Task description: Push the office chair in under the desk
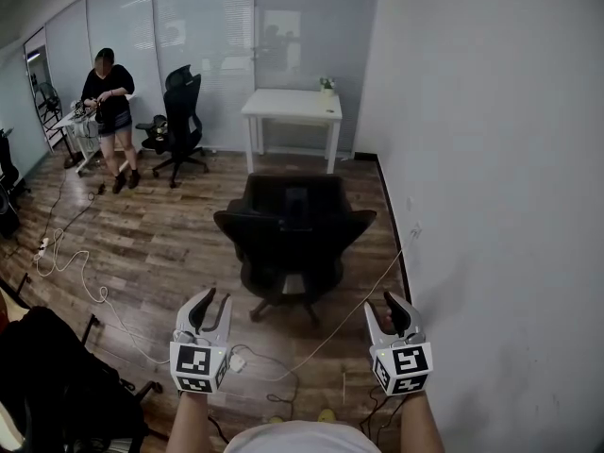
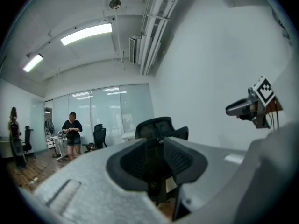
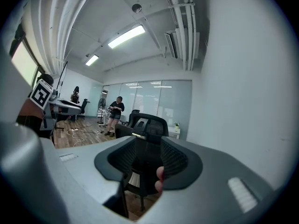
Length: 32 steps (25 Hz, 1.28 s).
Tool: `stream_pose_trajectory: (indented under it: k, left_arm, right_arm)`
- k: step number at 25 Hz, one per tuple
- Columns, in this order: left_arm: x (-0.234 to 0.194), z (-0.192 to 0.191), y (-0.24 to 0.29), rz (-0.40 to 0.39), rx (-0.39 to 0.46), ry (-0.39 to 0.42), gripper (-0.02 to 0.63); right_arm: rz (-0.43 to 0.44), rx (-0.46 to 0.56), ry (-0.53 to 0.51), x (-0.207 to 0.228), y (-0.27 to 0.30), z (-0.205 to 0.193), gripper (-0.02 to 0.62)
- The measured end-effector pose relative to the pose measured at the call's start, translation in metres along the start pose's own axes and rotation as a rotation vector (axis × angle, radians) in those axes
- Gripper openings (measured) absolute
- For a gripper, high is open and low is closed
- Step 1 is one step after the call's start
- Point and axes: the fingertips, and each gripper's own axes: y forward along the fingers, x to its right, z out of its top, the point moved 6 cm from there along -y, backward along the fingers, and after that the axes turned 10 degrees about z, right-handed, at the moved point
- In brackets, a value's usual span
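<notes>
One upright black office chair (image 1: 293, 229)

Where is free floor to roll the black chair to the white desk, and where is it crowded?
Free: the wooden floor between office chair and white desk. Crowded: white cables at left, one cable beside the chair's base.
</notes>
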Motion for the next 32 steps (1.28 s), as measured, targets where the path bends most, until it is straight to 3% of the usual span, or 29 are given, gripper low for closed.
stream_pose_trajectory:
  k: [17, 25, 32]
  left_arm:
    - [-0.048, -0.027, 0.039, -0.059, -0.002, -0.020, 0.120]
    - [-0.045, -0.041, 0.106, -0.053, -0.035, 0.004, 0.124]
    - [-0.024, -0.039, 0.198, -0.032, -0.077, 0.016, 0.124]
  right_arm:
    - [-0.041, -0.018, -0.010, -0.026, 0.053, -0.001, 0.144]
    - [-0.003, -0.012, -0.004, 0.019, 0.115, -0.016, 0.144]
    - [0.052, -0.029, 0.001, 0.099, 0.182, -0.024, 0.144]
